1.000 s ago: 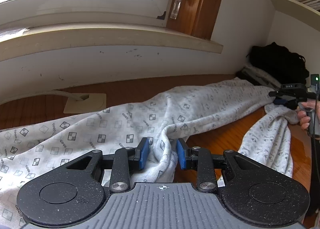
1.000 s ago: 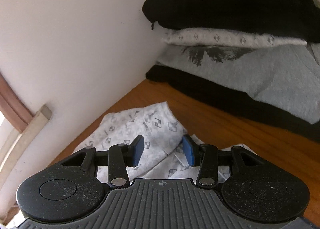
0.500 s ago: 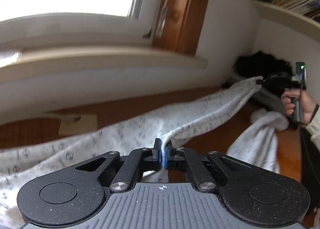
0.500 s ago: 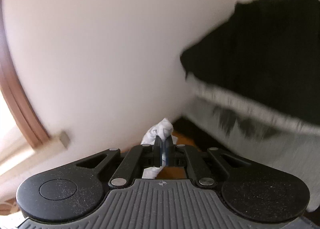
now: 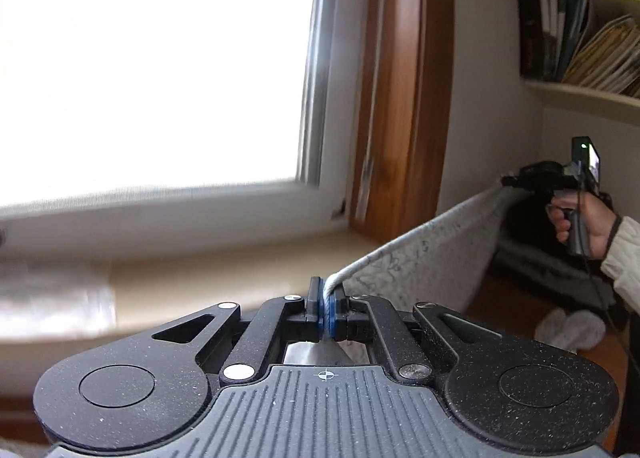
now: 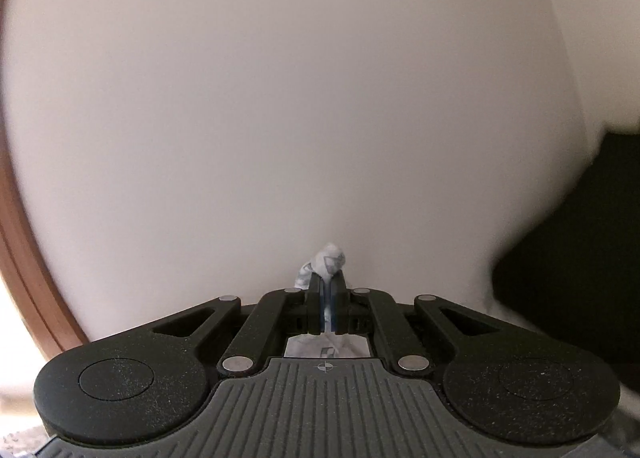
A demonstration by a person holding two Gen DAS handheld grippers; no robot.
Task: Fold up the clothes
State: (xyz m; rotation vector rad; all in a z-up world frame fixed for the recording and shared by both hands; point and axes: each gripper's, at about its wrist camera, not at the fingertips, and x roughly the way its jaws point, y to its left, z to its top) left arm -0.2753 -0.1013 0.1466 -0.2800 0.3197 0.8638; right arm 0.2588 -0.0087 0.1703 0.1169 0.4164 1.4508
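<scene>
1. The left hand-held gripper [image 5: 328,304], a black two-finger tool with blue pads, is clamped fully together on a gathered edge of the white garment with a small grey printed pattern [image 5: 424,262].
2. The right hand-held gripper [image 6: 327,298] is likewise closed tight, with a small bunched knob of the same cloth poking up past its fingertips.
3. From the left wrist view, the garment is lifted into the air and stretched in a taut band between the two tools. Its long axis runs from the left gripper's jaws up and away to the right, ending at the right gripper's tip beside the wall.
4. Below that upper edge the fabric hangs as a sloping sheet, and a loose rounded end [image 5: 570,328] rests lower down on the brown wooden worktop [image 5: 486,298].
5. The person's right hand [image 5: 584,223], with a cream knitted sleeve at the wrist, grips the handle of the right tool; a green light glows on the unit on top of it.
6. Behind the cloth stand a bright window [image 5: 152,65], a pale sill [image 5: 224,278] and a brown wooden frame [image 5: 404,89].
7. A wall shelf [image 5: 580,93] at upper right carries upright books and folders; the lettering on their spines is too blurred to read.
8. The garment's print is too blurred to read.
9. In the right wrist view a dark mass [image 6: 580,266] sits at right against a plain white wall [image 6: 280,97].
</scene>
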